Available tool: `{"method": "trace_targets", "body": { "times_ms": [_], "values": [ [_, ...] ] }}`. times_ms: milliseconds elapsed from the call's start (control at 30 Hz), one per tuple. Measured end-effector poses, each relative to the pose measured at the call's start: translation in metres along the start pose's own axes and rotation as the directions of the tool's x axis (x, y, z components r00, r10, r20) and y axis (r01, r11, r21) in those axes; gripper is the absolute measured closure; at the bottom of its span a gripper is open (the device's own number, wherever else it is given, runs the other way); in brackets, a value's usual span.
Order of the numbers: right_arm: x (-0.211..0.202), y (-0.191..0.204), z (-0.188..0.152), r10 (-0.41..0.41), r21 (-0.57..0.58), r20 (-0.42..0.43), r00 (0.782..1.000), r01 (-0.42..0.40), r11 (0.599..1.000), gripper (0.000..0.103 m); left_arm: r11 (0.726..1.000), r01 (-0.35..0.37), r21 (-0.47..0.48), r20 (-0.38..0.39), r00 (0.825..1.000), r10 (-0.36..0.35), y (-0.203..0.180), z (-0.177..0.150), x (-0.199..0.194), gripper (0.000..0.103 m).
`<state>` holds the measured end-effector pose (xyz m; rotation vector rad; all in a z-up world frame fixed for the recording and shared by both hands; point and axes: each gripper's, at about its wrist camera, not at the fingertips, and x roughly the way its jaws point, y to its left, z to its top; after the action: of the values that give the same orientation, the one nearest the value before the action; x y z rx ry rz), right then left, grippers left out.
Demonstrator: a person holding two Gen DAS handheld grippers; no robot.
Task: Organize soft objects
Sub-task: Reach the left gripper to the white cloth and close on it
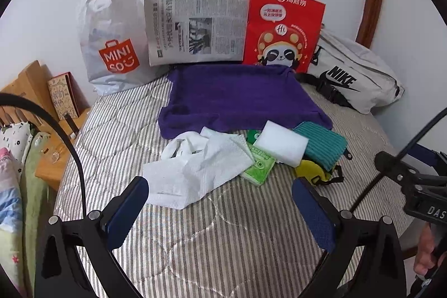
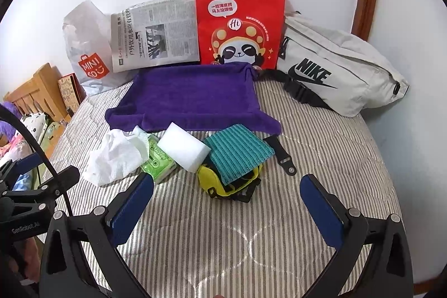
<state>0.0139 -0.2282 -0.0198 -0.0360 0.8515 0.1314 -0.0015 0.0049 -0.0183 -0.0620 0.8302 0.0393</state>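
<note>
Left gripper [image 1: 220, 203] and right gripper [image 2: 227, 197] hovering released, jaws spread, holding nothing. Black strap [image 2: 281, 156] beside teal cloth [image 2: 237, 155] showing fully only rightward; leftward showing a hand [image 1: 426, 250].

A home bedroom, probably: a striped quilted bed [image 1: 223, 242], wooden headboard [image 1: 25, 85], shopping bags against the wall.

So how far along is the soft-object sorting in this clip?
Nothing looks sorted yet. The purple towel lies spread and bare. In front of it the crumpled tissue, green tissue pack, white sponge, teal cloth and yellow eye mask sit in a loose pile. Left gripper and right gripper are open and hold nothing, so all the placing remains.
</note>
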Motion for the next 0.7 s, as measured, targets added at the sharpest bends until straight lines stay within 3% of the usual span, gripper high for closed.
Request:
{"method": "trace_targets", "body": {
  "times_ms": [333,467,600,700],
  "values": [
    [0.035,-0.008,0.000,0.007,0.005,-0.050,0.999,-0.006,1.000,0.000,1.000,0.010,-0.006,-0.042,0.999,-0.010,0.022,-0.005,0.064,0.000],
    [0.054,-0.011,-0.003,-0.002,0.002,-0.086,0.996,0.002,1.000,0.000,0.995,0.093,-0.027,-0.051,0.994,-0.095,0.033,-0.003,0.093,0.000],
    [0.071,-0.019,-0.003,-0.014,0.008,-0.113,0.993,0.015,1.000,0.000,0.998,0.067,0.015,-0.055,0.996,-0.066,0.035,-0.001,0.119,0.001],
    [0.085,-0.027,-0.003,-0.024,0.030,-0.135,0.991,0.028,0.999,0.000,0.998,0.061,0.028,-0.076,0.995,-0.058,0.033,0.000,0.137,0.011]
  ]
}}
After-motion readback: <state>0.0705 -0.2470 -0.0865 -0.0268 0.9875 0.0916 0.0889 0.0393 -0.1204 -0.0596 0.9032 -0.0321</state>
